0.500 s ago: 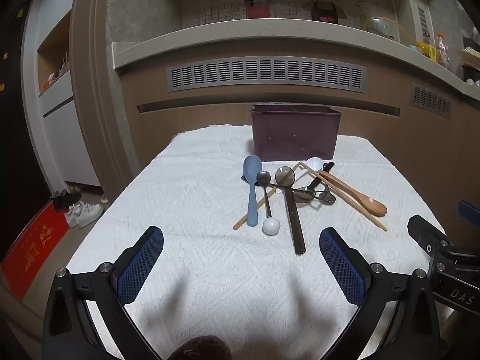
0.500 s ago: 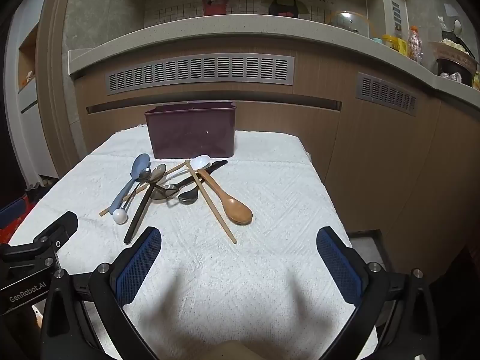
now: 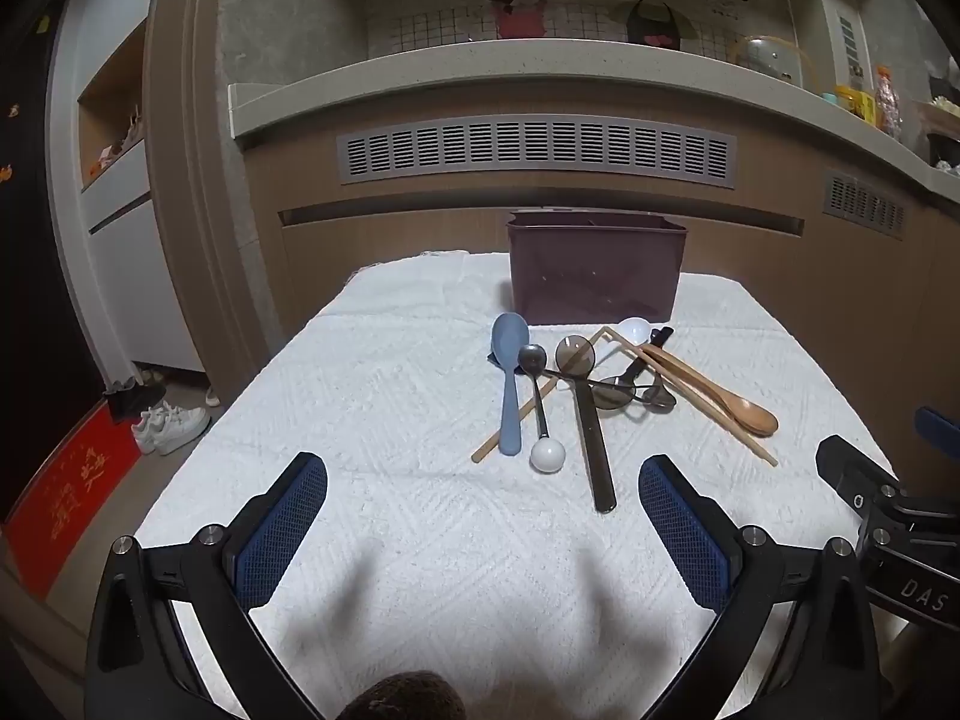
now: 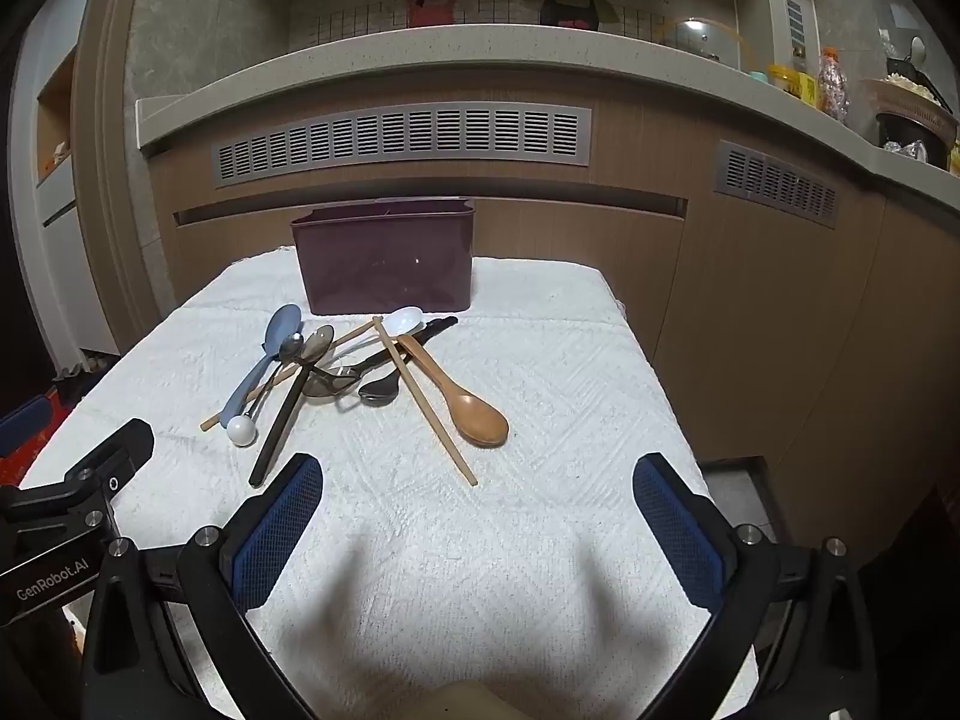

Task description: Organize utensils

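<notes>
Nothing moved | both claws spread, empty | utensils (image 3: 576, 396) mid-cloth, edges clear

We are looking through two fisheye lenses that are bending the counter edge (image 3: 540, 60) into an arc and darkening the corners to black. Dim, warm indoor light is falling from above and behind us, throwing soft twin shadows onto the white cloth (image 4: 510, 570) at the bottom. The cloth is reading brightest; the cabinets are sitting murky. Focus is holding sharp, without motion blur.
</notes>
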The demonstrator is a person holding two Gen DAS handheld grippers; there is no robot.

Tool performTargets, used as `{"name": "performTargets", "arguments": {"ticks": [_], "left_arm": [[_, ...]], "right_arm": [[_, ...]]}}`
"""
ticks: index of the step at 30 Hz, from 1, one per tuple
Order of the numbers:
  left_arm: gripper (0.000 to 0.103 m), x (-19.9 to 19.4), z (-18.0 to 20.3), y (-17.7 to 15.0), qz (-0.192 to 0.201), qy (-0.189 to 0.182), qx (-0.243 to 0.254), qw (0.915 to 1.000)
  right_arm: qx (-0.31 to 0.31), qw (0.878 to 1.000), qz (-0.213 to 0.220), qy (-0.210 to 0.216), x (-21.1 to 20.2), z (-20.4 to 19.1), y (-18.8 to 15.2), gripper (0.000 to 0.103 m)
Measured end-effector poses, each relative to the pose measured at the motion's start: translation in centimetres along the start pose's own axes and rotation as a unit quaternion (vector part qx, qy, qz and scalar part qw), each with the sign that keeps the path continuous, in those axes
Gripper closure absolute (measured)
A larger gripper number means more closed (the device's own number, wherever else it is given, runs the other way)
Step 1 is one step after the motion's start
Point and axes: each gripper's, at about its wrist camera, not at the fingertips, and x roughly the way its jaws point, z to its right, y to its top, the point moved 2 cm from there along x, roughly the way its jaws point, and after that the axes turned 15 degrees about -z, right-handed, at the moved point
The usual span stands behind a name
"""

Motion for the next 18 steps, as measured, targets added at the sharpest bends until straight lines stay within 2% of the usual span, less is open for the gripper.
{"name": "performTargets", "arguments": {"ticks": [18], "left_arm": [[0.000,-0.35,-0.23,0.25,-0.001,0.000,0.000,1.0000]], "right_arm": [[0.001,1.000,-0.003,0.002,0.56,-0.14,0.13,0.000]]}}
